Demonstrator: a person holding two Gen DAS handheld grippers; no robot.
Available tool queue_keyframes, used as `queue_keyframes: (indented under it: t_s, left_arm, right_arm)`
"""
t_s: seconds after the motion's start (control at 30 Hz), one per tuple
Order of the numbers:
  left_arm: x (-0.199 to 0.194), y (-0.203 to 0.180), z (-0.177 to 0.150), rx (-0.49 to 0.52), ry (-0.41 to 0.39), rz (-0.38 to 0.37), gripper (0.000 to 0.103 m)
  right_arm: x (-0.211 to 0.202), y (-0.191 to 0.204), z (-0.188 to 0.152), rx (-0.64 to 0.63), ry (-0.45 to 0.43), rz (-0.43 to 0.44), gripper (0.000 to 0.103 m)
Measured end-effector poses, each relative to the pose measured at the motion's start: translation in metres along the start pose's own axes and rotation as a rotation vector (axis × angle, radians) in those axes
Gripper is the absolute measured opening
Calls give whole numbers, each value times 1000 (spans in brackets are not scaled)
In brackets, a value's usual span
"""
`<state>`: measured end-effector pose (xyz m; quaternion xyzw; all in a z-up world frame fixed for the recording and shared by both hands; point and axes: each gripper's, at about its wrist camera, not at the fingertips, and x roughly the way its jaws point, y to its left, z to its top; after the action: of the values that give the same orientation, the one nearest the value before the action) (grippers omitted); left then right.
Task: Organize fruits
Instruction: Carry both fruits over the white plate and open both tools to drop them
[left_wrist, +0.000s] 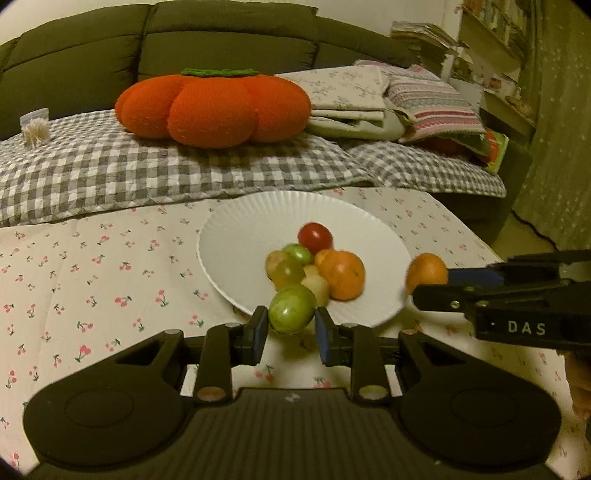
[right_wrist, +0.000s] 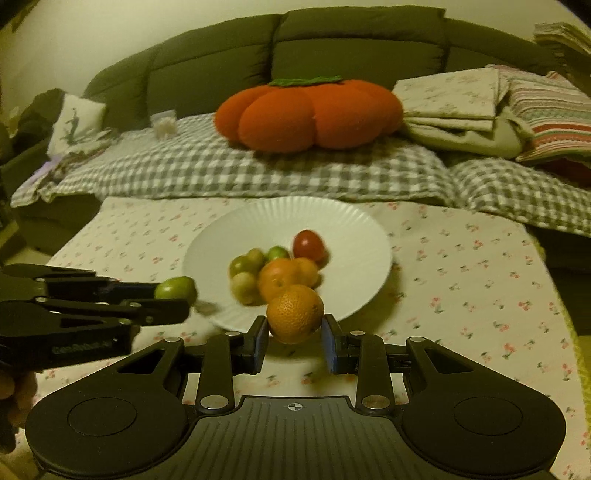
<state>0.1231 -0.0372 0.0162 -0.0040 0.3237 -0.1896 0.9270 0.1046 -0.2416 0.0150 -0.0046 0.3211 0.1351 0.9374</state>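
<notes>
Fruits: left gripper (left_wrist: 291, 326) pinches green fruit (left_wrist: 291, 308), right gripper (right_wrist: 294, 334) pinches orange (right_wrist: 294, 313), frame centre; round skins may slip out onto plate (left_wrist: 236, 229).

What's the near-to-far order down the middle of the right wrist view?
Right gripper shut on a dimpled orange citrus fruit → smooth orange fruit on the ribbed white plate → round red tomato → grey-checked blanket → orange plush pumpkin cushion → dark green sofa back.

A home living room: sofa (left_wrist: 221, 40), pumpkin cushion (left_wrist: 212, 107).
</notes>
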Motion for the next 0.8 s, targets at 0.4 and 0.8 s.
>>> queue_keyframes:
  t_s: [0.4,0.8]
  left_arm:
    - [20,11,10,-30,-10,58,26]
    - [25,14,10,-25,-8,57,26]
  right_arm:
    - [19,-17,5,53,-6,-27,30]
    - [27,-23,4,87,0,-30,31]
